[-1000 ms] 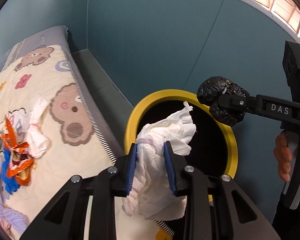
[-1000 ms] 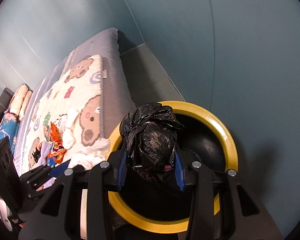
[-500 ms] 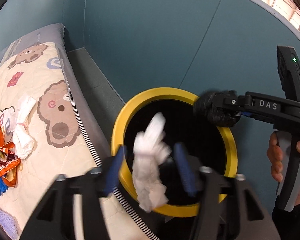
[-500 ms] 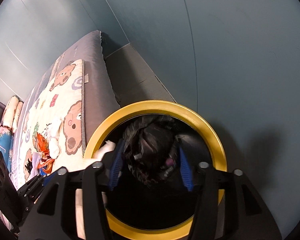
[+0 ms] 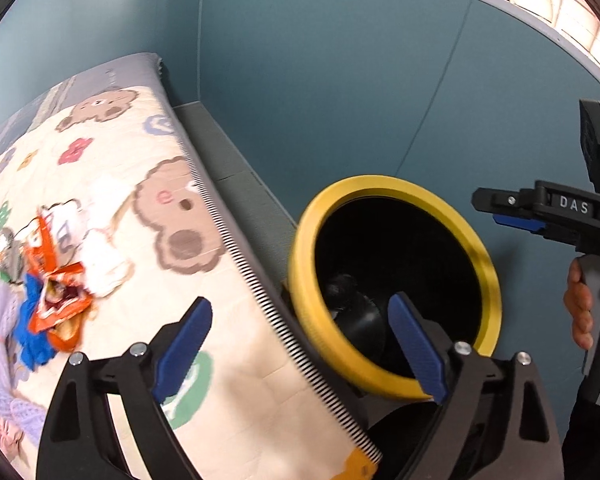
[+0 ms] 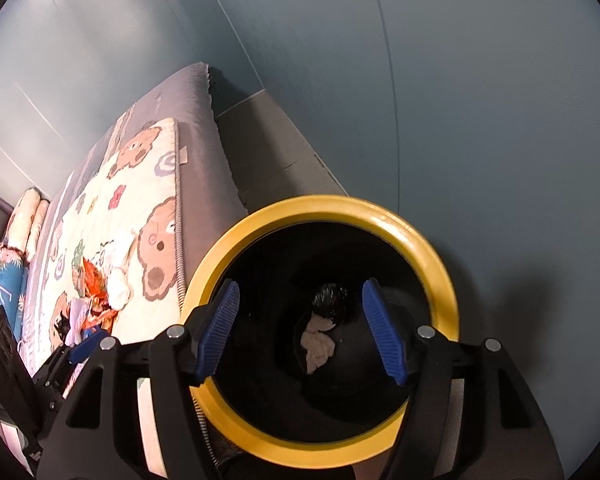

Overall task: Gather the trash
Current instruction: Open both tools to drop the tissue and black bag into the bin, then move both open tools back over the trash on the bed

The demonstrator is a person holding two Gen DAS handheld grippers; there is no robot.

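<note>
Right wrist view puts our right gripper (image 6: 300,330) straight over the bin (image 6: 236,240), its yellow rim ringing both blue pads. We have just been spreading these jaws and nothing sits between them now. At the bin's black bottom lie the white tissue wad (image 6: 318,346) and, touching it at about 12 o'clock, the black bag ball (image 6: 331,298), crinkled and glossy. At 9 o'clock of the rim the grey mattress edge (image 6: 204,152) comes close beside the bin; from 12 to 3 o'clock the teal wall (image 6: 480,120) stands near, with a strip of grey floor (image 6: 268,148) running off at 11 o'clock.

From the left wrist view, our left gripper (image 5: 300,348) hangs over the quilt's striped border (image 5: 236,248), one pad above the quilt (image 5: 112,148), the other above the bin's mouth; its jaws have also just been opening and hold nothing. More trash waits at 9 o'clock on the quilt: orange wrappers (image 5: 52,276), white tissue (image 5: 100,264), a blue scrap (image 5: 30,332).
</note>
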